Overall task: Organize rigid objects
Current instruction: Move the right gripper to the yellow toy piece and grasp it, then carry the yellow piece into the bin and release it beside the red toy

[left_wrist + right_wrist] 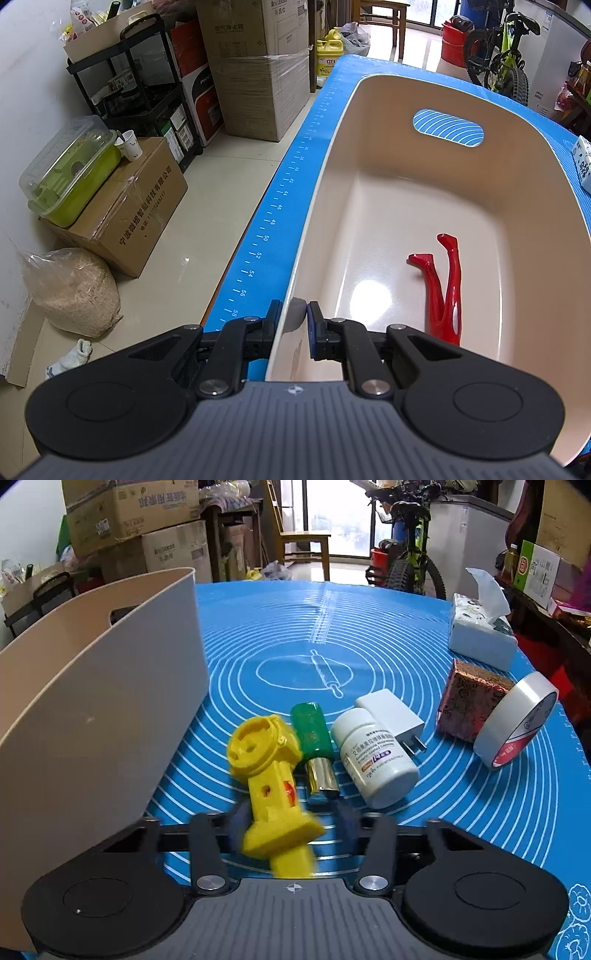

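Clutter lies on the blue mat (369, 627) that covers the counter. A beige bin (436, 177) sits along the counter's left edge, and inside it, near the right wall, lies a red leg-shaped figure (445, 291). Out on the mat, beside the bin's right wall, a row of small things lies close together: a yellow plastic toy (269, 775), a green and gold tube (314, 746) just beside it, a white pill bottle (373, 757) and, touching the bottle behind, a white plug adapter (391, 712). Toward the counter's right edge stand a patterned box (469, 698) with a roll of white tape (517, 720) leaning against it, and behind them a tissue pack (480, 635).

The left gripper (293, 319) is clamped on the bin's near rim: one finger sits outside the wall and the other inside, nearly together with only the thin wall between them.

The right gripper (291, 819) reaches down over the near end of the yellow toy, whose flared base lies between its fingers (347, 819). They stand partly apart; the picture is blurred there, so whether the pads already press on the toy I cannot tell. The green tube lies right next to the toy on the side of the right finger, crowding that finger's path.
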Available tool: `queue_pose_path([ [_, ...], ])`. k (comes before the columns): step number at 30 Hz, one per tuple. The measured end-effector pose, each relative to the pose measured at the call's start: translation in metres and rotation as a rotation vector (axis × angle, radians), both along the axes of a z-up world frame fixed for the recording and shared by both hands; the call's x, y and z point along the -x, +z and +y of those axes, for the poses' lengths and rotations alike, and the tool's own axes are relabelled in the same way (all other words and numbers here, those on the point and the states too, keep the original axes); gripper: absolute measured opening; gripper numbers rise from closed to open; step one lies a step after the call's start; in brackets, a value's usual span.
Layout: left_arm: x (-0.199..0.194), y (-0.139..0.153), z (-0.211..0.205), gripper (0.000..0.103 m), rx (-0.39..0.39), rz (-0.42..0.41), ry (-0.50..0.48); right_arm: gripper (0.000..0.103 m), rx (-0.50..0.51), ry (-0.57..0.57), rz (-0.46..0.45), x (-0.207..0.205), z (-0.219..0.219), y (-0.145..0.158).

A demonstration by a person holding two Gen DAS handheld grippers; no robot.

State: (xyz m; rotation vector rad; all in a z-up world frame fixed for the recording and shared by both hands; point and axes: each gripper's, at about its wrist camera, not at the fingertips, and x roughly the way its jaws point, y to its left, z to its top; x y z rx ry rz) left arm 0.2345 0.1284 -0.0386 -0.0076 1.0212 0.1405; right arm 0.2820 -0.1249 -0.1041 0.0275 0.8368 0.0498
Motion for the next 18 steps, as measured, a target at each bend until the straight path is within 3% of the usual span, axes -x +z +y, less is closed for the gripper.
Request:
queue_pose_path([
  [6, 0.0, 0.001, 0.0, 0.016, 0.0, 0.0, 0.003, 0.048, -0.009, -0.004, -0.008, 0.007, -0.002, 0.005],
  [18, 0.0, 0.0, 0.0, 0.016, 0.0, 0.0, 0.002, 0.048, -0.079, -0.066, -0.181, 0.026, -0.013, 0.057],
])
